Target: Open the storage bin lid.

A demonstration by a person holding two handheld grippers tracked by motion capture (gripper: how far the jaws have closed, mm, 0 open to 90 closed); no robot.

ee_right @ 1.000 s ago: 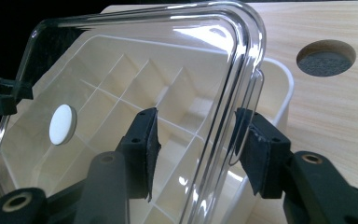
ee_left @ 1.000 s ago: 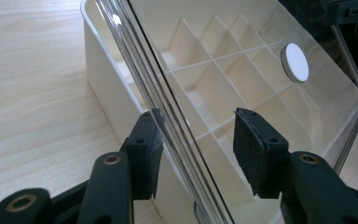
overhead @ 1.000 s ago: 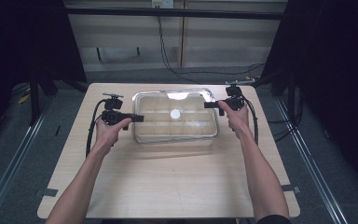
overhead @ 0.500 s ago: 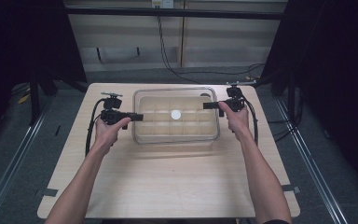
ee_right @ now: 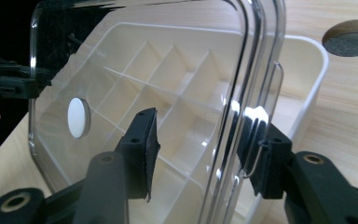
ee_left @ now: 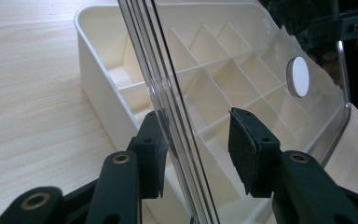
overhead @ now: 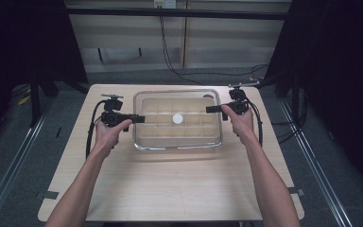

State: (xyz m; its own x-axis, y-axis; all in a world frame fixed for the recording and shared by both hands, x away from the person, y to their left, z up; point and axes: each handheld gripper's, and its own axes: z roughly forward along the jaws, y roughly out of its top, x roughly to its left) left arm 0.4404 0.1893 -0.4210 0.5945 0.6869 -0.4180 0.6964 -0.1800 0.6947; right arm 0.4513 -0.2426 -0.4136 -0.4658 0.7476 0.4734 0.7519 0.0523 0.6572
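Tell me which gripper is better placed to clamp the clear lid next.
Left, probably: the left gripper has just been closing its jaws, with one pad already at the rim of the clear lid. The right gripper also straddles the rim, but its inner pad stands well off.

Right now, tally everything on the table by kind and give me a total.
Clear lid, with a white round knob: 1
Cream divided tray: 1
Hand-held gripper: 2, left hand-held gripper and right hand-held gripper, one at each end of the lid
Total: 4
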